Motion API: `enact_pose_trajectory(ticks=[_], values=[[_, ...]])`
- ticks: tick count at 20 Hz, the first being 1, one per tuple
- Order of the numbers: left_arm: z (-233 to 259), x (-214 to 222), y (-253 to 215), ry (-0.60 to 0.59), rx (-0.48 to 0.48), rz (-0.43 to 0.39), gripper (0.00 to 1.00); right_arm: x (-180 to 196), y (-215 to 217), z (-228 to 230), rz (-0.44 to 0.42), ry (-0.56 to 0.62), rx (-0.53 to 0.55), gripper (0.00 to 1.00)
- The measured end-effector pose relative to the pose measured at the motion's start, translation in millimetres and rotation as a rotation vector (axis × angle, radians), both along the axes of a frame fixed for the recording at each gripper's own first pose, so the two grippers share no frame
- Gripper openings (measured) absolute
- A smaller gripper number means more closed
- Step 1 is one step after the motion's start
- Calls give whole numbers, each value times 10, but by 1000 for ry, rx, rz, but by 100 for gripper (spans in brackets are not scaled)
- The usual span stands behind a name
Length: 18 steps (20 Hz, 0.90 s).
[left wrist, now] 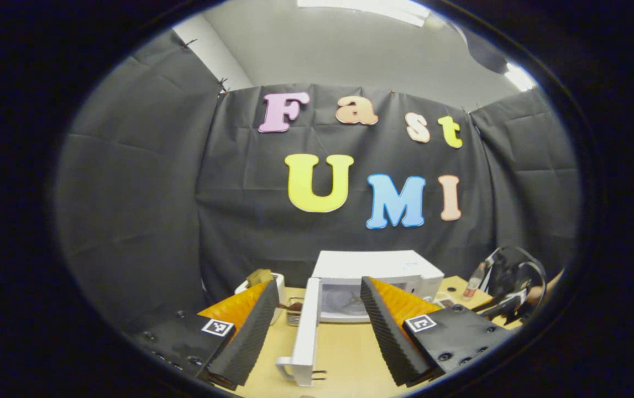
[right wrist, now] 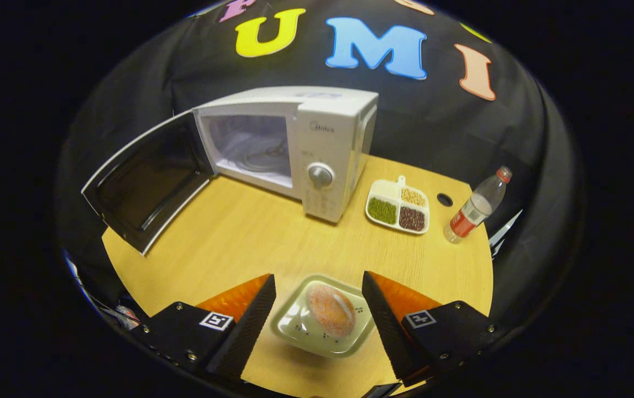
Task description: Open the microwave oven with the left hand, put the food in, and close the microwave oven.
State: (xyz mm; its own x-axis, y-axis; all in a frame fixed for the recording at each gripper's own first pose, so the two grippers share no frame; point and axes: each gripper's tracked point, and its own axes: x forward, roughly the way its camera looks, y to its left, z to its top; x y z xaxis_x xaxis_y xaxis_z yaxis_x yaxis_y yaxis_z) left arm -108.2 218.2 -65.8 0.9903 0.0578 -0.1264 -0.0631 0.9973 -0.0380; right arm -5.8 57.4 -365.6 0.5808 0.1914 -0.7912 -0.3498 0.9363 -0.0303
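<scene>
1. Two grippers in use, both with the fingers spread wide and nothing pressed between them.
2. Left gripper (left wrist: 319, 326): open wide, low over the wooden table (left wrist: 344, 354), facing the microwave oven (left wrist: 375, 282) from the front. Between its fingers, seen edge-on, the white door (left wrist: 305, 331) swung out toward the camera, with its handle at the near end. Not touching the door on either side, as far as can be told.
3. Behind the door, the oven cavity visible with a round glass turntable inside. No food in it.
4. To the left of the oven in the left gripper view, a small white object (left wrist: 272, 284) on the table, partly hidden behind one finger; hard to say what kind.
5. At the far right of the left gripper view, the other tool (left wrist: 510, 287) with cables, held over the table edge.
6. Right gripper (right wrist: 317, 326): open wide, hanging over a pale square plate (right wrist: 294, 329) near the front edge of the table. On the plate, a round orange-pink piece of food (right wrist: 330, 309). Fingers on each side of the plate, apart from it.
7. In the right gripper view, oven standing at the back of the table, door fully open to the left, dial on the front panel.
8. Right of the oven, a white divided tray (right wrist: 388, 190) with green, tan and dark red beans in three compartments.
9. Further right, a plastic bottle (right wrist: 477, 207) with a red cap and red label, upright near the table edge.
</scene>
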Motion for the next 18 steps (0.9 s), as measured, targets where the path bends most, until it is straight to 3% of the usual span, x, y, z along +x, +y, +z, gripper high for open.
enact_pose_trajectory(ticks=[4,7,13,14,17,18], values=[[383,226,-352,-71,-16,29,99,-82,-261,-410,21,88,-24,97],[494,287,-488,-68,34,78,94,-118,-320,-638,60,135,-16,97],[490,282,-900,-24,29,85,95,-190,-321,-985,152,200,-22,98],[458,265,-961,-16,27,87,95,-194,-295,-993,162,198,-9,95],[382,247,-1052,12,31,87,94,-214,-308,-885,184,191,-22,66],[362,248,-1077,14,30,84,95,-222,-293,-841,197,183,-29,65]])
